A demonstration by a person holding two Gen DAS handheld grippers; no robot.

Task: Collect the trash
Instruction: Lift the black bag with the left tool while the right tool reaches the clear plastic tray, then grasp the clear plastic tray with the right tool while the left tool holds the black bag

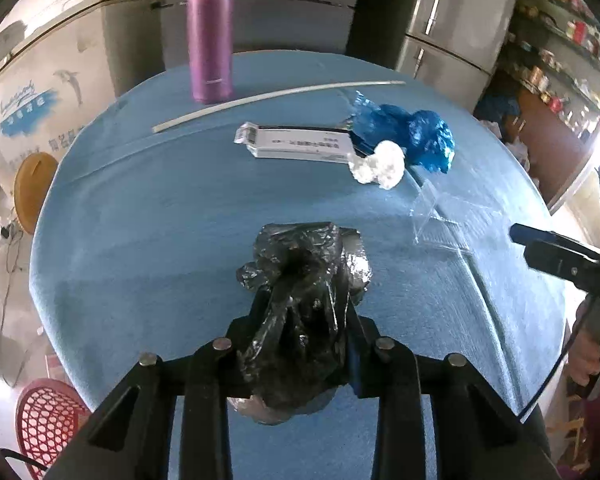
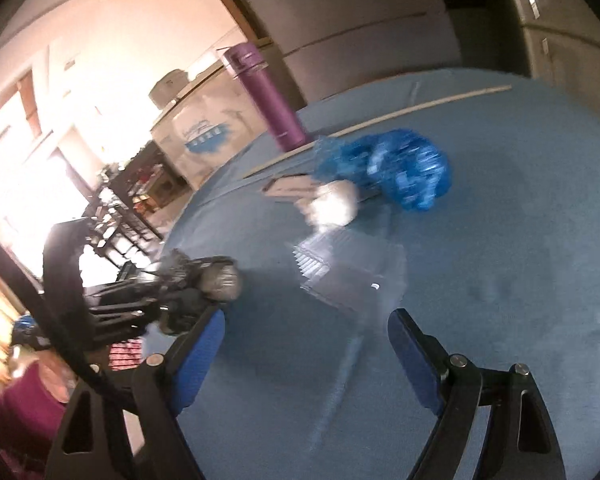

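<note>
Over the blue desk [image 1: 140, 220], the left tool [image 1: 304, 312] is clamped on a crumpled black plastic bag [image 1: 300, 280]. At two o'clock from it lie a white paper wad [image 1: 380, 164] and blue bag [image 1: 408, 132]. The right tool [image 2: 306, 336] hangs wide apart, holding nothing.

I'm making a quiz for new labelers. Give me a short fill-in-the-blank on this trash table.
1. The left gripper is shut on a crumpled ____ plastic bag.
2. The right gripper is ____ and holds nothing.
3. The upright bottle on the table is ____ in color.
4. The white tissue wad lies touching a crumpled ____ bag.

Missing words: black; open; purple; blue
</note>
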